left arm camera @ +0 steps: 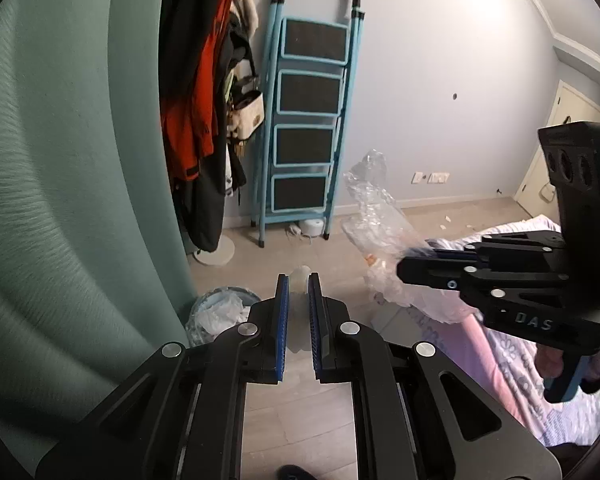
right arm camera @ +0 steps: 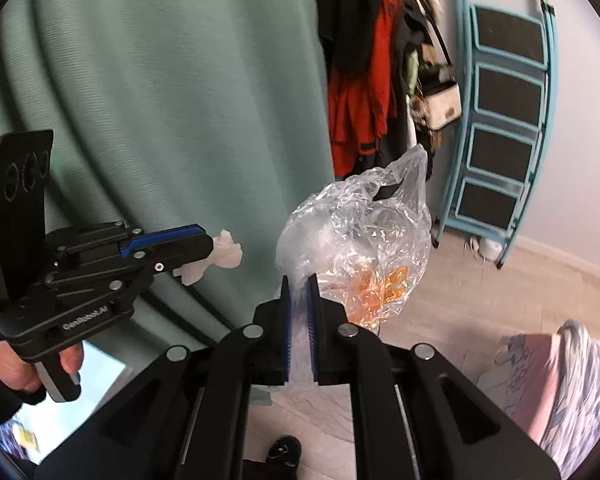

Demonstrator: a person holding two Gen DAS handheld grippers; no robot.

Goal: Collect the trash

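My left gripper (left arm camera: 298, 286) is shut on a crumpled white tissue (left arm camera: 300, 304), which pokes out past the blue pads; the same tissue (right arm camera: 220, 258) shows at that gripper's tip (right arm camera: 210, 249) in the right wrist view. My right gripper (right arm camera: 300, 284) is shut on a clear plastic bag (right arm camera: 356, 232) with orange scraps inside, held up in the air. In the left wrist view that bag (left arm camera: 376, 216) hangs from the right gripper (left arm camera: 400, 268) at the right. A round trash bin (left arm camera: 220, 312) lined with white plastic stands on the floor just left of and below the left fingers.
A green curtain (left arm camera: 68, 200) fills the left. Coats hang on a stand (left arm camera: 200, 100) beside a blue step ladder (left arm camera: 304, 120) against the wall. A bed with pink patterned bedding (left arm camera: 520, 360) lies at the right. Small white scraps (left arm camera: 446, 222) dot the wooden floor.
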